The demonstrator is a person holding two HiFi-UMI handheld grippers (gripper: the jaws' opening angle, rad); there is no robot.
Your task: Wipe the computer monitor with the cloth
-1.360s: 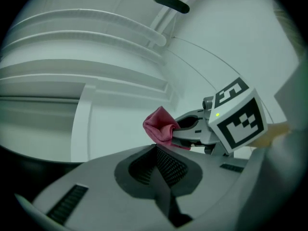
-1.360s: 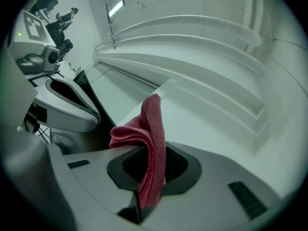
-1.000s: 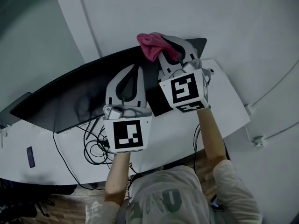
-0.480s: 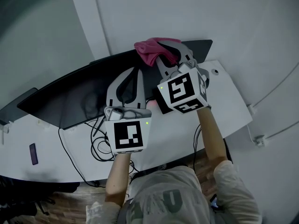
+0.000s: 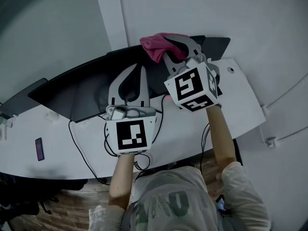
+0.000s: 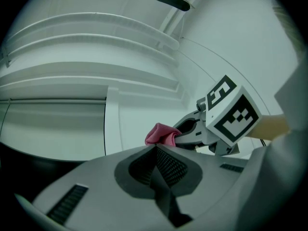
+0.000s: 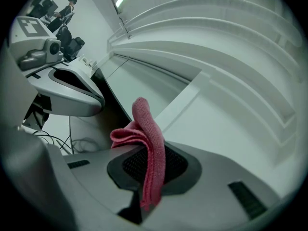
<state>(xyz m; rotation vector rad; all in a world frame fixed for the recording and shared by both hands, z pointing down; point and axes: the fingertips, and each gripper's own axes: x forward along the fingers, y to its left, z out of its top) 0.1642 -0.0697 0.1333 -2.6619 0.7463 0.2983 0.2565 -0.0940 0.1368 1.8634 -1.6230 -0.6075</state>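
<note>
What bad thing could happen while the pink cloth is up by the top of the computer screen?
The cloth is bunched at the tips of the right gripper, so the hard jaws might scrape the monitor if pressed in. A loose fold sticks out, so the cloth may slip free during rubbing. The left gripper is shut on nothing and isn't holding the monitor, so a strong push could wobble it.

The wide black flat monitor (image 5: 72, 95) spans most of the white desk (image 5: 243, 102) before a pale wall (image 5: 202, 8), with loose black cables (image 5: 102, 146) tangled on the desk beneath its middle; the desk's right end lies bare. The left gripper (image 5: 139, 67), jaws together, hangs just beside the right gripper (image 5: 167, 41), which pinches a pink knitted cloth (image 5: 155, 47) at the screen's top edge.
</note>
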